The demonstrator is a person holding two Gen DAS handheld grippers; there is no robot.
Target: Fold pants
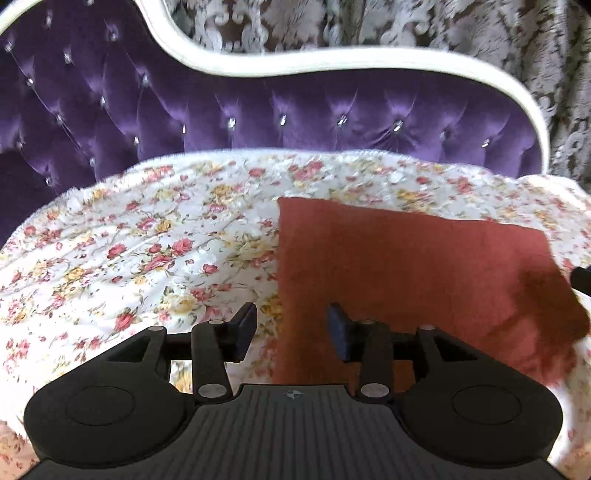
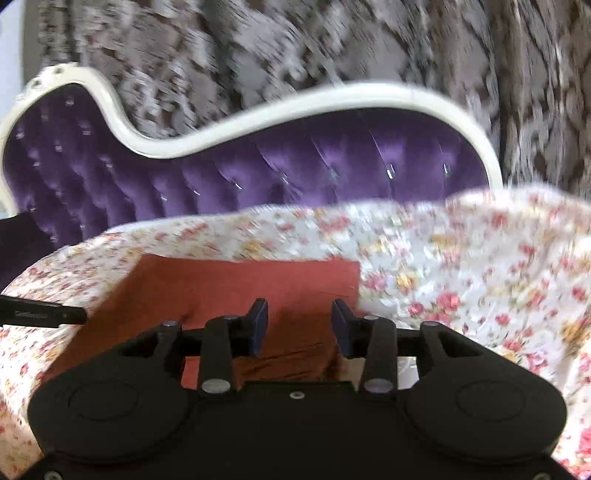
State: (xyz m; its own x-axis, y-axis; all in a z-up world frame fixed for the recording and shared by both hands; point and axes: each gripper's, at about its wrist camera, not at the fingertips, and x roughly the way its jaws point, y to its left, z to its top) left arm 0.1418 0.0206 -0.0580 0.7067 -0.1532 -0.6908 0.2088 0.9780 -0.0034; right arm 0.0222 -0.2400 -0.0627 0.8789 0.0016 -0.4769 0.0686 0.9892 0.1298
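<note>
The rust-red pants (image 1: 413, 273) lie folded into a flat, roughly rectangular pad on a flowered bedspread (image 1: 147, 243) that covers the seat of a purple tufted sofa (image 1: 258, 110) with a curved white frame. In the left wrist view the pad sits to the right of centre, its left edge straight and its far edge neat, while its near right corner is rumpled and blurred. The left tongs (image 1: 291, 328) stand apart above the pad's left edge: the left finger is over the bedspread, the right finger over the red cloth, and nothing is pinched between them. In the right wrist view, which is smeared by motion, the same pants (image 2: 236, 280) lie left of centre, with their right edge running down just behind the right finger. The right tongs (image 2: 299, 325) are also apart, poised over the near part of the cloth with a darker, creased patch showing in the gap; the pads do not press on it. A black bar (image 2: 44, 315), part of the other tool, reaches in from the left edge of that view, beside the pants. Behind the sofa hangs a grey and brown patterned curtain (image 1: 406, 26).
</note>
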